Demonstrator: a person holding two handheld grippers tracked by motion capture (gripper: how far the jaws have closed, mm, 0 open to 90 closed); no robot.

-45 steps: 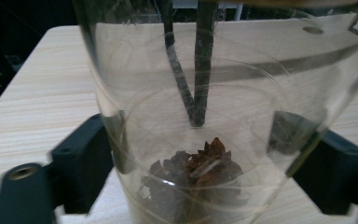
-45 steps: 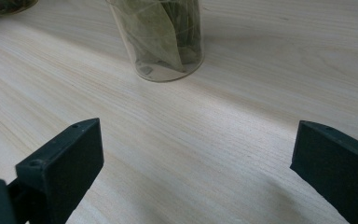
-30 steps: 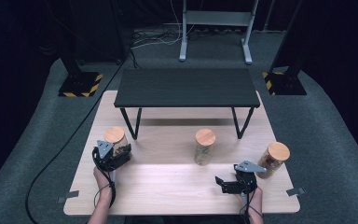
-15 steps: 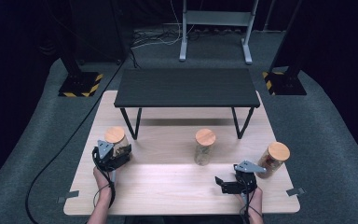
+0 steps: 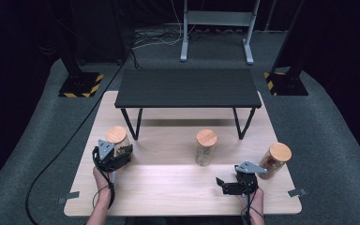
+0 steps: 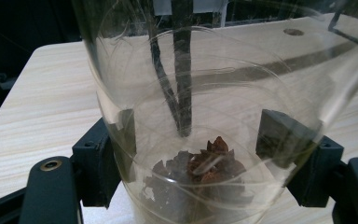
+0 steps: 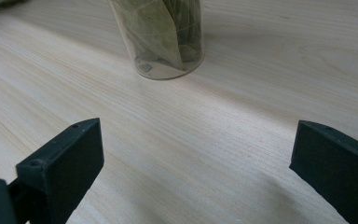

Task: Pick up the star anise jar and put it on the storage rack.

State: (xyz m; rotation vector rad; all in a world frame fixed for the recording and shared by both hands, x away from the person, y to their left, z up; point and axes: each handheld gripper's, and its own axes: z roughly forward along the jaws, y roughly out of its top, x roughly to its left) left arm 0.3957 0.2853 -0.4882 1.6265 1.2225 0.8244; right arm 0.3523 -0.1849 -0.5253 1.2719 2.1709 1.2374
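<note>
On a pale wood-grain table (image 5: 168, 187), the left gripper (image 5: 117, 157) has its black jaws clamped on either side of a clear cylindrical jar (image 5: 117, 140), which stands near the table's left edge under a round wooden lid. Through the left gripper view, the jar's glossy curved wall (image 6: 205, 116) shows dark brown, jagged star-shaped spices (image 6: 200, 172) heaped at the bottom, the square pads (image 6: 279, 140) pressed flat to its sides. Right of it, the right gripper (image 5: 226, 183) rests low near the front edge, its jaws spread wide with only bare wood between them. Ahead of it in the right gripper view stands a second clear jar (image 7: 161, 35) packed with dry, olive-green leaves. A third lidded jar (image 5: 274, 160) stands just beside the right gripper, near the right edge. Behind them sits a matte black shelf (image 5: 187, 88) on thin metal legs.
</note>
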